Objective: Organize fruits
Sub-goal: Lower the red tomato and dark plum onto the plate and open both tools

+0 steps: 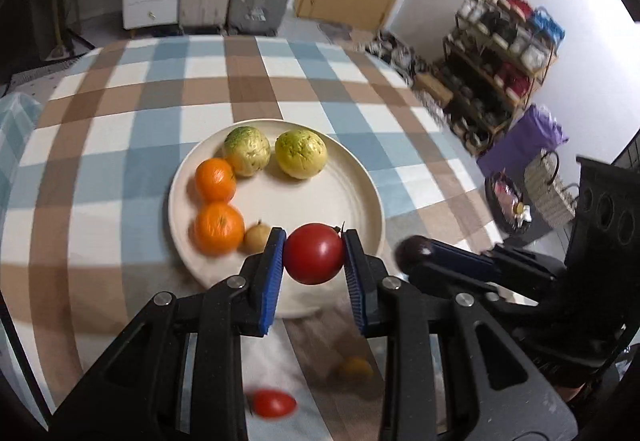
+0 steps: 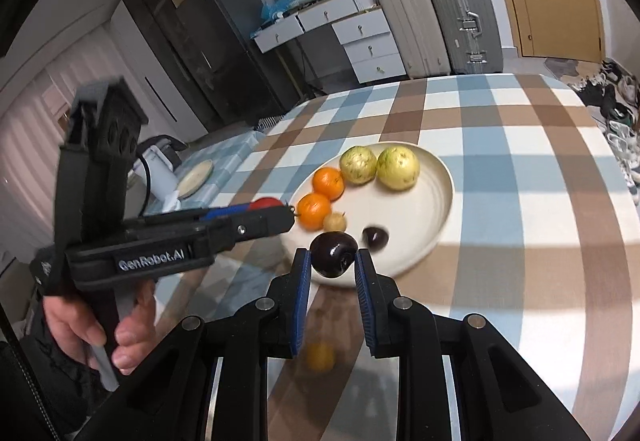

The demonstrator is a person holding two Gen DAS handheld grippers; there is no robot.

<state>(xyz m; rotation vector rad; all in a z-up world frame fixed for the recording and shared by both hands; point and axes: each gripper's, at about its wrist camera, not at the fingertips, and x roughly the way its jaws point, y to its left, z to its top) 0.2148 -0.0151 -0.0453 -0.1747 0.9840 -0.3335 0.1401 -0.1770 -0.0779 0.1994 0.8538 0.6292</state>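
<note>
Left wrist view: the left tool grips a tomato above the plate's near rim, while the right tool pinches a plum just beside it.

The table is covered with a checked cloth in blue, brown and white. A cream round plate lies on it, near the middle. Beside the plate, on the near side, a small red tomato and a small yellow fruit lie directly on the cloth, both blurred. A smaller plate lies on a separate lower surface at the far left.
</note>
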